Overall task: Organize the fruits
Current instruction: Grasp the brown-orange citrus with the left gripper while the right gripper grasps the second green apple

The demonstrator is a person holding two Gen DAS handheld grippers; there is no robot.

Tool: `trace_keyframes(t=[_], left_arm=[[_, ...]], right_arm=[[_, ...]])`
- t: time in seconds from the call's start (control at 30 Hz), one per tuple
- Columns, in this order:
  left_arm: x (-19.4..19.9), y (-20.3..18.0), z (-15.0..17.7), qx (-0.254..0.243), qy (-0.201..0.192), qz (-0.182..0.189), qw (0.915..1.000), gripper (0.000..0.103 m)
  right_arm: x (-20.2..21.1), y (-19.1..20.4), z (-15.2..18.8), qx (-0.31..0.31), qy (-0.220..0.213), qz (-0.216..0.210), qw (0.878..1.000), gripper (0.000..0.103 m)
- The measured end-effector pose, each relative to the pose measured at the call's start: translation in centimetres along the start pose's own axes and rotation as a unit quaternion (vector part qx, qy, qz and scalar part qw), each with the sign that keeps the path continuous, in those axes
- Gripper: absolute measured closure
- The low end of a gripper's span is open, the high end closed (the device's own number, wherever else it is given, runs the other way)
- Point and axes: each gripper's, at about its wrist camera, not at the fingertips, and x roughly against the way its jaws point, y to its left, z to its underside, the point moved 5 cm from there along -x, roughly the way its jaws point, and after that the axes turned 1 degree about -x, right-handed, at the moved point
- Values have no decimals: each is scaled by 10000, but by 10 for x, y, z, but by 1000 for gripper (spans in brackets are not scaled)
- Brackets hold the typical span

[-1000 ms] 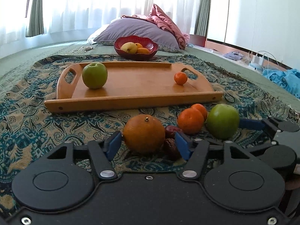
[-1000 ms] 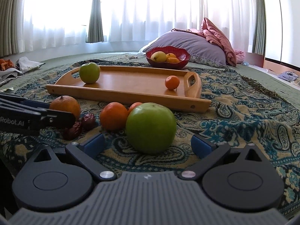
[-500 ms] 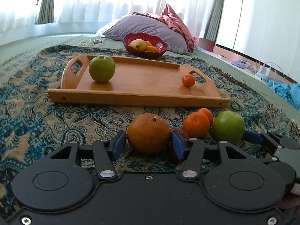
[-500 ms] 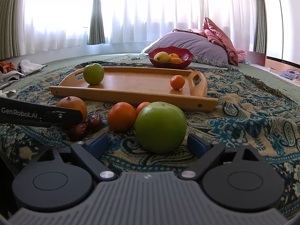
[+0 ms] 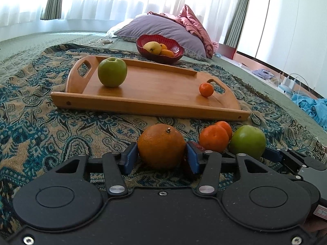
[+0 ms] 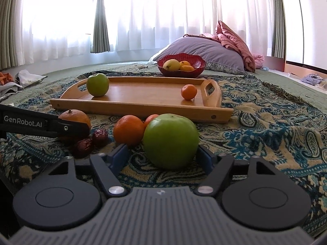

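My left gripper (image 5: pixel 161 159) is shut on a large orange (image 5: pixel 161 146) that sits on the patterned blanket. My right gripper (image 6: pixel 165 159) is still open around a green apple (image 6: pixel 170 140); its right pad touches the apple and a gap shows on the left. Two tangerines (image 6: pixel 128 129) and two dark red dates (image 6: pixel 100 135) lie between the two fruits. A wooden tray (image 5: pixel 155 102) beyond holds another green apple (image 5: pixel 112 74) at its left and a small tangerine (image 5: pixel 206 89) at its right.
A red bowl (image 5: pixel 160 56) with yellow and orange fruit stands behind the tray, in front of a purple pillow (image 5: pixel 159 27). Blue cloth (image 5: pixel 312 106) and cables lie at the far right. Papers (image 6: pixel 26 78) lie at the far left.
My left gripper closed onto the large orange. My right gripper moved in around the green apple and its jaws narrowed.
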Motion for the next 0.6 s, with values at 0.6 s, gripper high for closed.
trace_keyframes(t=[0.6], left_arm=[[5, -3, -5, -76, -87, -121, 9999, 55]], right_arm=[[1, -7, -2, -155, -159, 143, 9997, 45]])
